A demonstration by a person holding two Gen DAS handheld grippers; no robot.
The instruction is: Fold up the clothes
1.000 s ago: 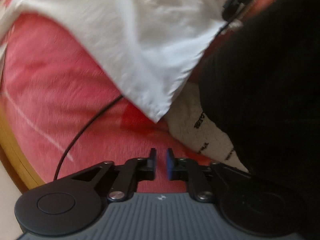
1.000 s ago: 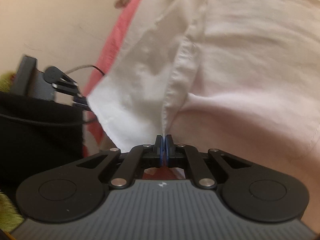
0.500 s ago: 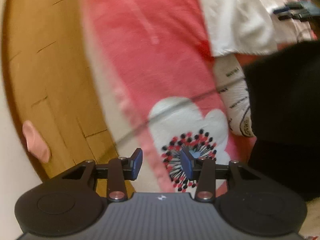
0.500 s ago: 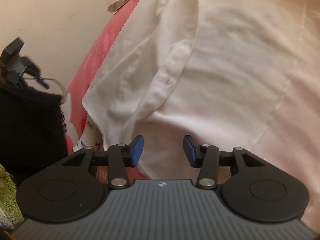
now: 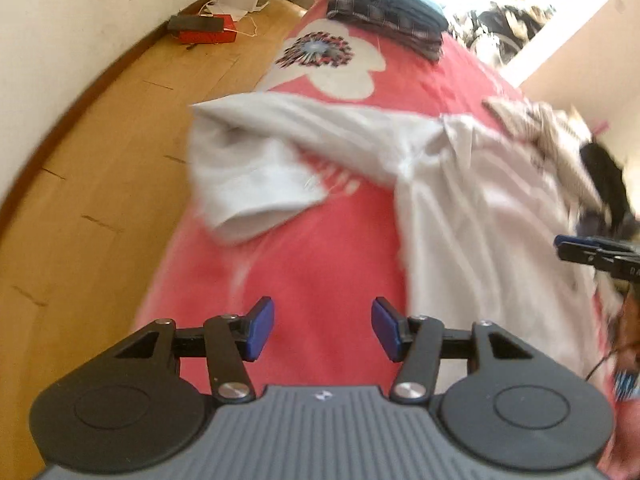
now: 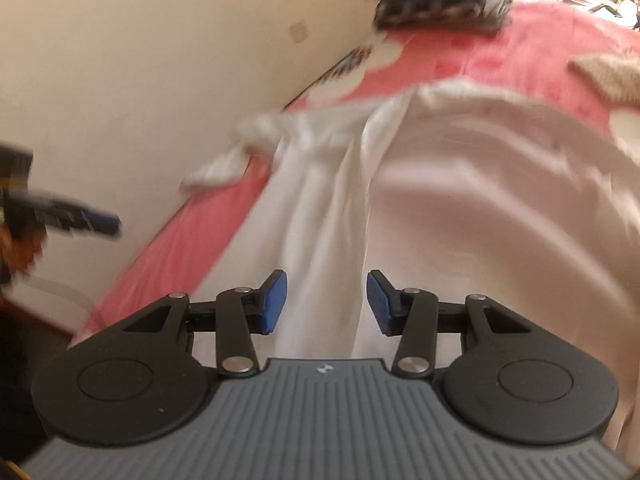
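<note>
A white shirt lies spread on the red bedspread, with one sleeve stretched toward the bed's edge. My left gripper hovers above bare bedspread just short of the shirt's hem. Its jaws are opening and nothing is between them. The right wrist view shows the same shirt with a long fold running up it. My right gripper hangs open over that fold and grips no cloth. Each gripper shows blurred at the edge of the other's view: the right gripper and the left gripper.
A stack of folded dark clothes sits at the far end of the bed. A beige garment lies beyond the shirt. The wooden floor with a red box runs beside the bed, and a pale wall stands behind.
The right gripper let go of the shirt's edge, opened and rose. The left gripper opened wider, rolled and swung from close above the bedspread to facing along the bed.
</note>
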